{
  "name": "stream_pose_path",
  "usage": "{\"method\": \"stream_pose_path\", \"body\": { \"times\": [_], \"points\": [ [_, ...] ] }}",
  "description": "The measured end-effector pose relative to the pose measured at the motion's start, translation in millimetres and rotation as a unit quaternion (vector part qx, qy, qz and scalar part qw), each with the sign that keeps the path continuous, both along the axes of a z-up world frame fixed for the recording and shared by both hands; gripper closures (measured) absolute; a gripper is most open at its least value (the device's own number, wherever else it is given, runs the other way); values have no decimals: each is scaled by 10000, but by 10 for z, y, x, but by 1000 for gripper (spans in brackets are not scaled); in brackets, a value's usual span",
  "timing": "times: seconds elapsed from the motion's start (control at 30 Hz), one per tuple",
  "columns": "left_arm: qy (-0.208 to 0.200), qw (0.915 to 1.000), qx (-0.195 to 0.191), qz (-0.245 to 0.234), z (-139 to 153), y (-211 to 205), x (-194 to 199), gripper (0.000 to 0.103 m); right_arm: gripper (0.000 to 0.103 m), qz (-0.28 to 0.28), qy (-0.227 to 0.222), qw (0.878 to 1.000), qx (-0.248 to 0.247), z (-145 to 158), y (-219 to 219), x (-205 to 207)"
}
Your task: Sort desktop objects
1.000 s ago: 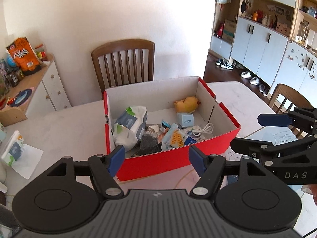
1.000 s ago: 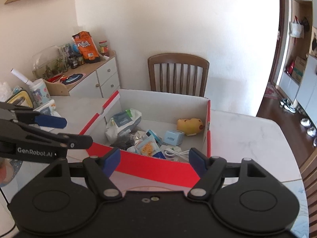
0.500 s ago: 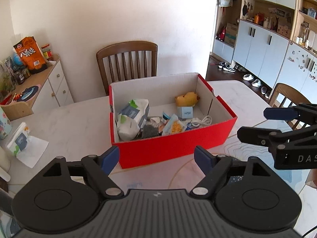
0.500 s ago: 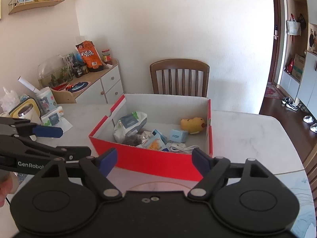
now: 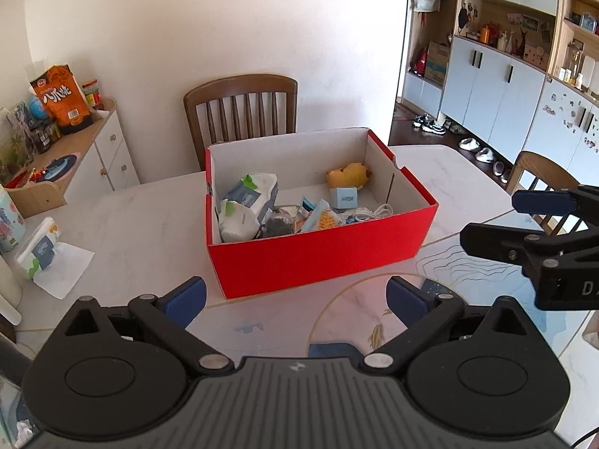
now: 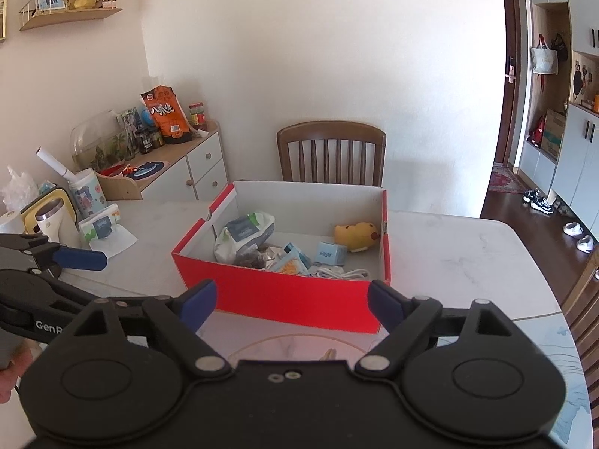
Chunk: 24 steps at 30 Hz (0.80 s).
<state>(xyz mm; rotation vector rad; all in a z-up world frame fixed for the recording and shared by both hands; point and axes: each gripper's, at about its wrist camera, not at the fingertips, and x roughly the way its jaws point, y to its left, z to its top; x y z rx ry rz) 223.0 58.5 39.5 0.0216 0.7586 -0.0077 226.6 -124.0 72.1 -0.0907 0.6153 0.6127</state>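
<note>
An open red box (image 5: 318,258) stands mid-table and holds wet-wipe packs (image 5: 247,205), a yellow plush (image 5: 348,176), a small light-blue box (image 5: 344,198), a white cable (image 5: 374,211) and snack packets. My left gripper (image 5: 295,299) hovers short of the box's front wall with its jaws opening and nothing between them. My right gripper (image 6: 292,303) hangs before the same box (image 6: 284,292), its jaws also opening on nothing. Each gripper shows at the edge of the other's view. A tissue pack (image 6: 99,226) lies on the table left of the box.
A wooden chair (image 5: 241,112) stands behind the table and another chair (image 5: 543,176) at its right edge. A white kettle (image 6: 48,220) and a printed cup (image 6: 86,194) sit at the table's left end. A cluttered sideboard (image 6: 179,161) lines the left wall.
Both grippers have drawn back from the red box, which now looks smaller and farther off. Both pairs of jaws stand wider apart than before.
</note>
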Motion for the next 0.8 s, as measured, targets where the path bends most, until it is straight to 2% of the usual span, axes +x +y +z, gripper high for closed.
{"method": "stream_pose_path", "body": {
  "times": [0.17, 0.8],
  "points": [
    [-41, 9999, 115, -44, 9, -63, -69, 0, 15, -12, -17, 10000, -10, 5, -39, -55],
    [-109, 9999, 131, -29, 18, -122, -196, 0, 15, -95, 50, 9999, 6, -54, -118, -105]
  ]
}}
